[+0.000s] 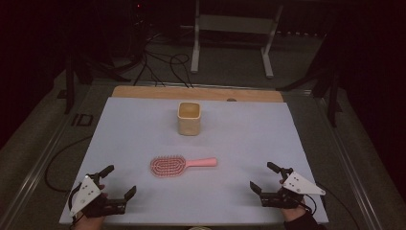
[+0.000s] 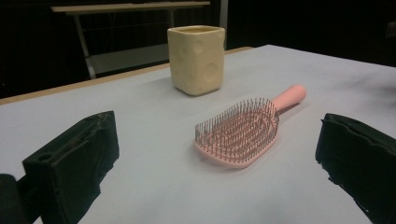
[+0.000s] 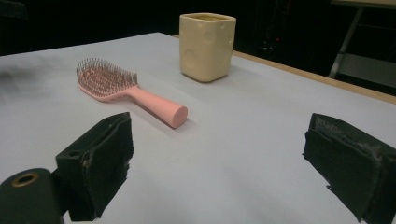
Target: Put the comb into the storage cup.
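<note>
A pink hairbrush lies bristles up in the middle of the white table top, handle pointing right. Behind it stands a cream square cup, upright. My left gripper rests at the near left corner, open, nothing between its jaws. My right gripper rests at the near right, open and bare too. In the left gripper view the hairbrush lies ahead between the jaws, well apart, with the cup beyond. In the right gripper view the hairbrush handle points toward me, the cup behind it.
A wooden strip edges the table's far side. Cables and a white metal stand sit on the dark floor beyond. A cable trails off the left edge.
</note>
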`<state>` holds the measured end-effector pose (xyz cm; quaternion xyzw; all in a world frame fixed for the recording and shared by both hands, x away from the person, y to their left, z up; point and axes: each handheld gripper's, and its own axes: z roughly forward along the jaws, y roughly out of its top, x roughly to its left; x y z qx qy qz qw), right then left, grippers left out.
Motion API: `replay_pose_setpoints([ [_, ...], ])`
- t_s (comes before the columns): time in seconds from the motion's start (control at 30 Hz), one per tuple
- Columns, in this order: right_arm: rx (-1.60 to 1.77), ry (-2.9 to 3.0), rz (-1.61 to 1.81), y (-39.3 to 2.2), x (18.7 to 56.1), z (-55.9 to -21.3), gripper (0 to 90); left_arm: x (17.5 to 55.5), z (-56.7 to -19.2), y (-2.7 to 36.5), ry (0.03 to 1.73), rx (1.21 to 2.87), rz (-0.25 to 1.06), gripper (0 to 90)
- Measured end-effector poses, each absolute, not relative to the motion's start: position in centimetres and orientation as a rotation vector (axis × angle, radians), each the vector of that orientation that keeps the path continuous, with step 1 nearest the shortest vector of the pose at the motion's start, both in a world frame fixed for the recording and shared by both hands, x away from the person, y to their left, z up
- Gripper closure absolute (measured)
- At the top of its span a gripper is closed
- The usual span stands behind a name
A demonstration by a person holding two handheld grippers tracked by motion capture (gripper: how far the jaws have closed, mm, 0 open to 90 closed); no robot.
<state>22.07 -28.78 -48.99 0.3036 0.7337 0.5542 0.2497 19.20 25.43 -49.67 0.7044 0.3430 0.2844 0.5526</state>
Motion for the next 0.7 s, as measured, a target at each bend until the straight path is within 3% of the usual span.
replay_pose_setpoints([
  [0.7, 0.837, 1.98, 1.528, -28.99, 21.96, -48.88, 8.1, 19.1, -49.08, 25.03, 0.795, 1.665, 0.669, 0.4],
])
